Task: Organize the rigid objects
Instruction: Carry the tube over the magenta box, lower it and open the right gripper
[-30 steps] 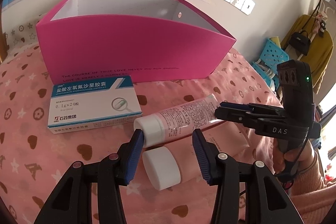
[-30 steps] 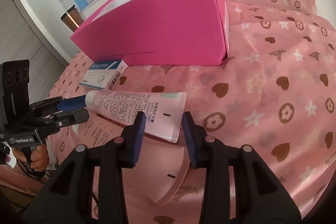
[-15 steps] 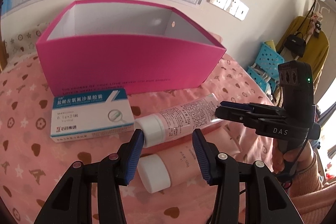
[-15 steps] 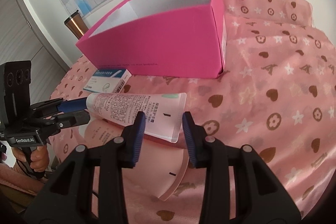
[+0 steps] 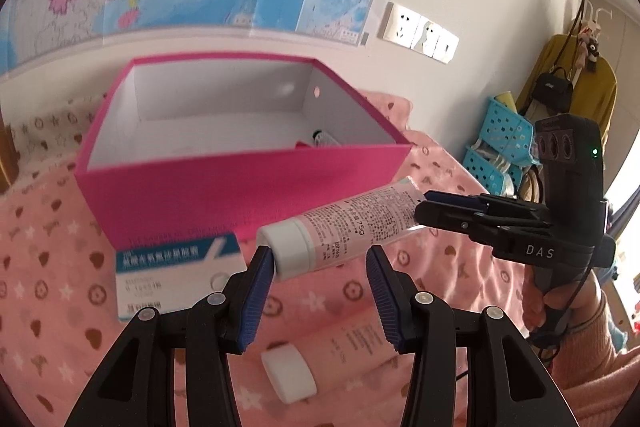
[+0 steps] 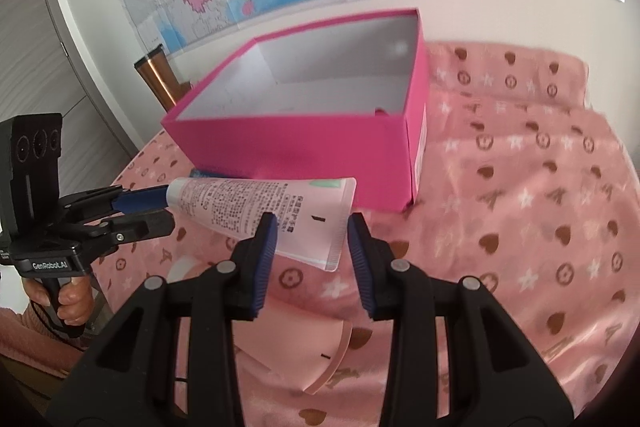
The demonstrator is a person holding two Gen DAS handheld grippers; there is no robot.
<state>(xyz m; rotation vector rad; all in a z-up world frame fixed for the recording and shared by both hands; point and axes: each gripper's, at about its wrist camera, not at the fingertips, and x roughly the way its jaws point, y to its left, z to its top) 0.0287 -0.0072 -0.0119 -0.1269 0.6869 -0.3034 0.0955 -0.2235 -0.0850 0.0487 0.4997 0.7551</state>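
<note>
Both hand-held grippers (image 5: 320,275) (image 6: 312,239) clamped, raised.

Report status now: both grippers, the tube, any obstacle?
Left gripper on cap end, right gripper on tail. Pink tube airborne before pink box. Path clear.

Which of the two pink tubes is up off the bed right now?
The pink tube with dense printed text, held between the left gripper and the right gripper. The plainer tube lies on the bedspread below it.
</note>
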